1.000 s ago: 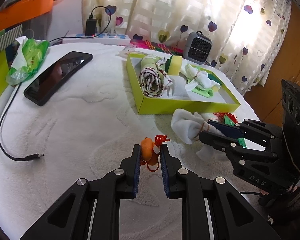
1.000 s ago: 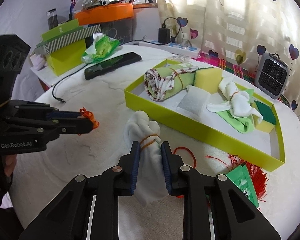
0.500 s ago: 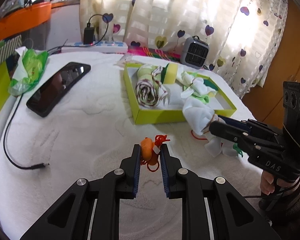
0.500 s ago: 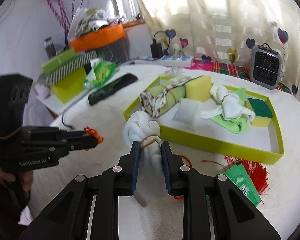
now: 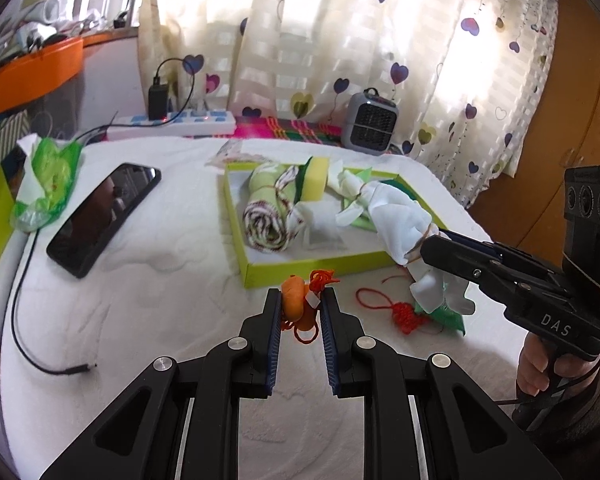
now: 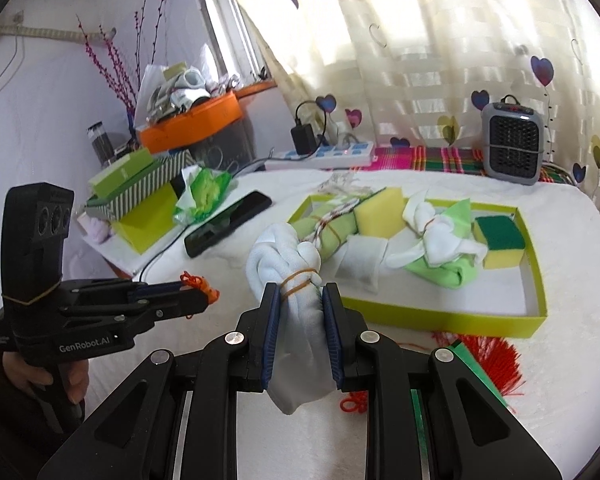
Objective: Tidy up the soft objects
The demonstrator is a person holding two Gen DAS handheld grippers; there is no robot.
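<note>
Our left gripper (image 5: 300, 304) pinches the orange charm (image 5: 296, 300), right gripper (image 6: 300, 300) clamps the white cloth bundle (image 6: 288, 268); its tail could snag the tray (image 6: 440, 316) wall at one o'clock.

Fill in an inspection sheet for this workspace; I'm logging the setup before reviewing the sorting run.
Surface: white padded cover, mostly bare in front.
Job's things: green tray holds a rolled towel, sponges and a tied cloth; white cloth bundle and orange toy are held above the surface.
Clutter: phone, green plastic bag, red tassel cord, green packet.
Grippers: left gripper shut on the toy; right gripper shut on the bundle.
Cables: loose black cable; charger in power strip.
Surroundings: heart-print curtain, small heater, stacked boxes.
</note>
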